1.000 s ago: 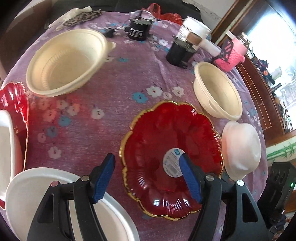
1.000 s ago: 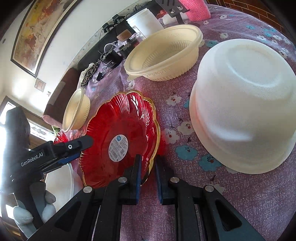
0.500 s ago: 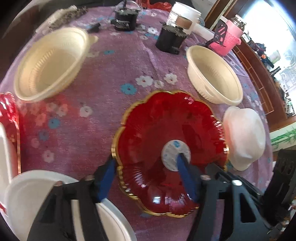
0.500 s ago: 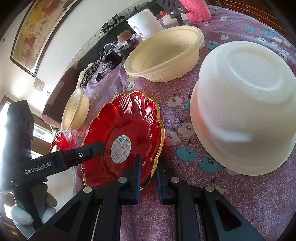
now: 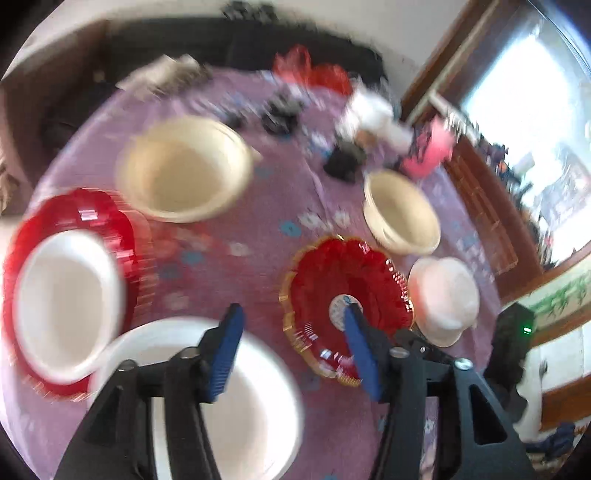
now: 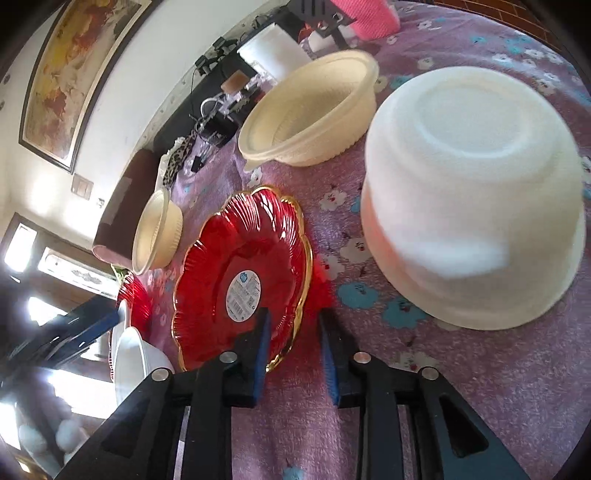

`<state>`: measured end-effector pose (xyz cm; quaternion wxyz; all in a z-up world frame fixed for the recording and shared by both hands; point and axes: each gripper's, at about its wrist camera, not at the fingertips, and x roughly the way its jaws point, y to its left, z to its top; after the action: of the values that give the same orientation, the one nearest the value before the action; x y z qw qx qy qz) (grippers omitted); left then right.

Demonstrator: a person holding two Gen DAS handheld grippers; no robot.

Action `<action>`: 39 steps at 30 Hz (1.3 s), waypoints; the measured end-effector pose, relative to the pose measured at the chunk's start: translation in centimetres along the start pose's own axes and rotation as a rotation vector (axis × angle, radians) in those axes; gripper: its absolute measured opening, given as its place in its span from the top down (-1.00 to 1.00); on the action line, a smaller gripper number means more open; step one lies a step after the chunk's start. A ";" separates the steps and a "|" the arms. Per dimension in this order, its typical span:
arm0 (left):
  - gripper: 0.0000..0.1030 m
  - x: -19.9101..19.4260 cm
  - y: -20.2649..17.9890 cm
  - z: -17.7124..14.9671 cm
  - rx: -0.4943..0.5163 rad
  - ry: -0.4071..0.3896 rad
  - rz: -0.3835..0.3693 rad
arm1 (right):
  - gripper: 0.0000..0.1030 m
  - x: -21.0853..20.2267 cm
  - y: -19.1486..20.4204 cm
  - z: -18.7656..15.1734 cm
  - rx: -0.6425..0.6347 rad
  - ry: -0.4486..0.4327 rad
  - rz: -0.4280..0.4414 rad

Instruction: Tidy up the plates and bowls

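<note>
A red gold-rimmed plate with a round sticker lies on the purple floral cloth; it also shows in the left wrist view. My right gripper is open, its jaws either side of the plate's near rim without squeezing it. My left gripper is open and empty, high above the table. A white bowl lies upside down right of the plate. Two cream bowls stand further back. A second red plate at the left carries a white bowl. A white plate lies under my left gripper.
The back of the table holds a white tub, a pink container, black gadgets and cables. A wooden window frame borders the right. The left wrist view is blurred.
My right gripper has opened from shut on the red plate's rim. My left gripper has pulled back and up, so more of the table, the second red plate and white bowl show.
</note>
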<state>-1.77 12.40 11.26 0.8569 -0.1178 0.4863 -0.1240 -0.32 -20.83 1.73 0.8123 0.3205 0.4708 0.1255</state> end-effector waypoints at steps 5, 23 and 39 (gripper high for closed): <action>-0.40 -6.6 6.3 -4.2 -0.119 -0.145 0.071 | 0.28 -2.1 2.4 -1.8 -0.061 -0.022 0.056; 0.26 0.3 9.8 -9.5 -0.246 0.010 0.040 | 0.40 7.3 13.7 -6.7 -0.299 0.239 0.107; 0.19 -8.2 13.8 -4.1 -0.240 -0.240 0.151 | 0.48 6.8 28.4 -4.4 -0.617 0.112 0.125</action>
<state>-7.97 27.72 11.37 0.8954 -0.1961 0.3995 0.0145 2.29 6.07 13.64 0.8347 0.0798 0.4341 0.3294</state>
